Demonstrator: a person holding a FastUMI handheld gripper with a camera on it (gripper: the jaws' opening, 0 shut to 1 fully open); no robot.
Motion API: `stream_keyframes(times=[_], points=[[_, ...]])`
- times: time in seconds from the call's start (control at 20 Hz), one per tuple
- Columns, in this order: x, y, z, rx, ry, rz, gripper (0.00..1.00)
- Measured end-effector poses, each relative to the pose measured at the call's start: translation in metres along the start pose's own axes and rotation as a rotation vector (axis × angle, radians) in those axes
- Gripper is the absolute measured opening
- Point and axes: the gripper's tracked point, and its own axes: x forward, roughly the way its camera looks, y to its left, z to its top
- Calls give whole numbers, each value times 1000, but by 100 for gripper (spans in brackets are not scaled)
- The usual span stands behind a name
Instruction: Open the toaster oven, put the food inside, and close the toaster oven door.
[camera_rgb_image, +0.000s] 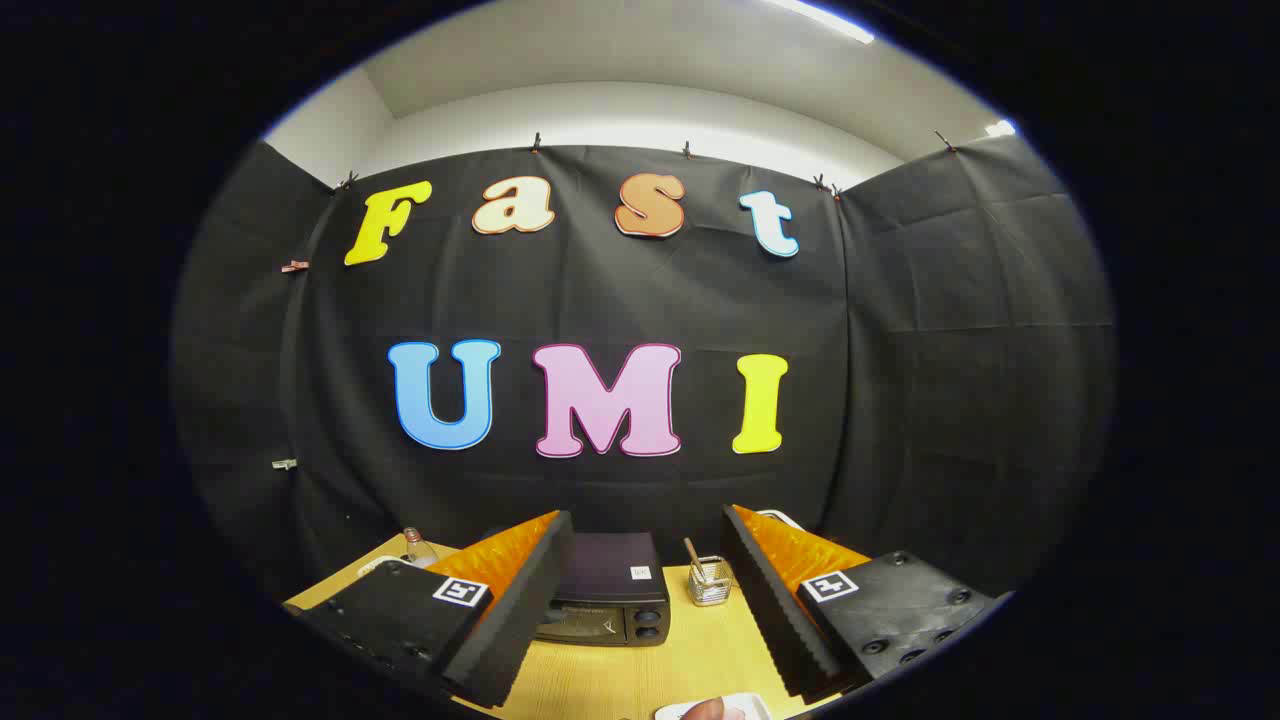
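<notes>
1. The toaster oven (608, 598) sits at 12 o'clock just beyond the tongs (640, 560), its door closed
2. A small wire basket (710, 582) at 1 o'clock holds a stick-like thing
3. A white plate (712, 709) at 6 o'clock carries pale food (708, 708), between the fingers
4. The tongs are spread wide, holding nothing, above the wooden tabletop (650, 665)
5. A glass bottle (417, 547) stands at 10 o'clock by the black cloth wall

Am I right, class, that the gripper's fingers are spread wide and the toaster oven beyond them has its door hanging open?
Not quite. In the gripper view the toaster oven has its door closed. The rest holds: the gripper is spread wide, and the oven sits beyond its fingers on the wooden table.
</notes>
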Motion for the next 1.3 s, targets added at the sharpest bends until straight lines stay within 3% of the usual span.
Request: stream_keyframes(times=[0.45, 1.15, 1.3], points=[[-6, 0, 6, 2, -14, -30, 97], [-5, 20, -9, -4, 18, 3, 97], [6, 39, -30, 5, 50, 33, 97]])
